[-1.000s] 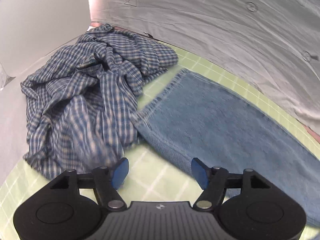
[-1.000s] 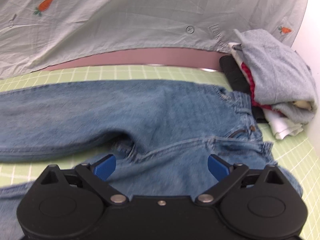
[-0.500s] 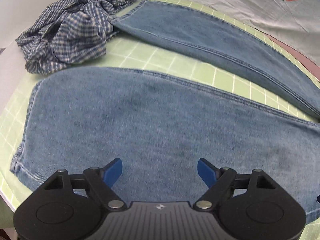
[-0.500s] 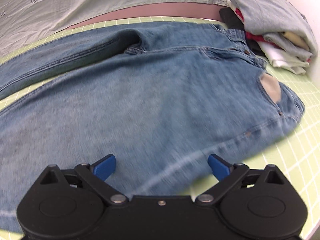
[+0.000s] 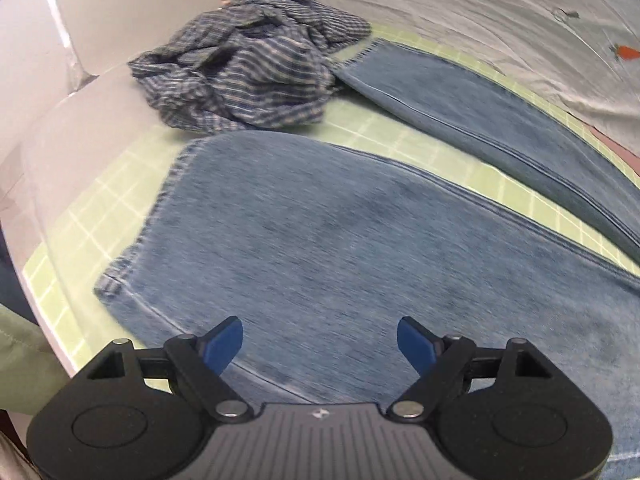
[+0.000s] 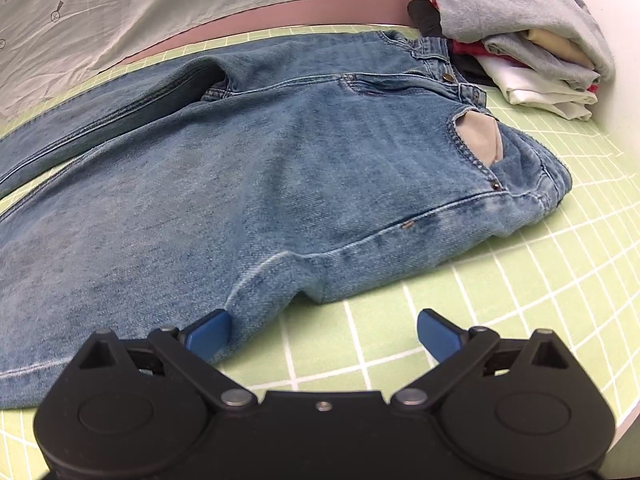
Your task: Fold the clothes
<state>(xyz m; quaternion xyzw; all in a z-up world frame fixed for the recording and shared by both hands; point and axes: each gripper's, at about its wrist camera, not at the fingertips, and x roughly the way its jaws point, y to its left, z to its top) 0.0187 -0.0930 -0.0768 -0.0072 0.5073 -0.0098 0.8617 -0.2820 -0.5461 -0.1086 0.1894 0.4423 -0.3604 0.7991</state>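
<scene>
Two legs of a pair of faded blue denim jeans (image 6: 280, 168) are spread flat across the pale green gridded cutting mat (image 6: 520, 300), waistband toward the pile of folded clothes (image 6: 532, 40) in the far right corner, hems toward a crumpled blue-and-white checked shirt (image 5: 248, 72). So nothing's folded yet.

What changed in the last second: both hands slid back from the far leg and crotch to the near edge of the near leg. The left gripper (image 5: 320, 344) now hangs over the calf end close to the hem, blue pads wide apart and nothing between them; it also spread a fair bit wider on the way. The right gripper (image 6: 324, 336) sits at the thigh-side seam, also wide, its left pad right against the denim edge but not pinching it.

My read is they're lining up to grab that near edge and fold one leg over the other. A pale grey sheet printed with little carrots (image 6: 160, 4) lies behind it all.
</scene>
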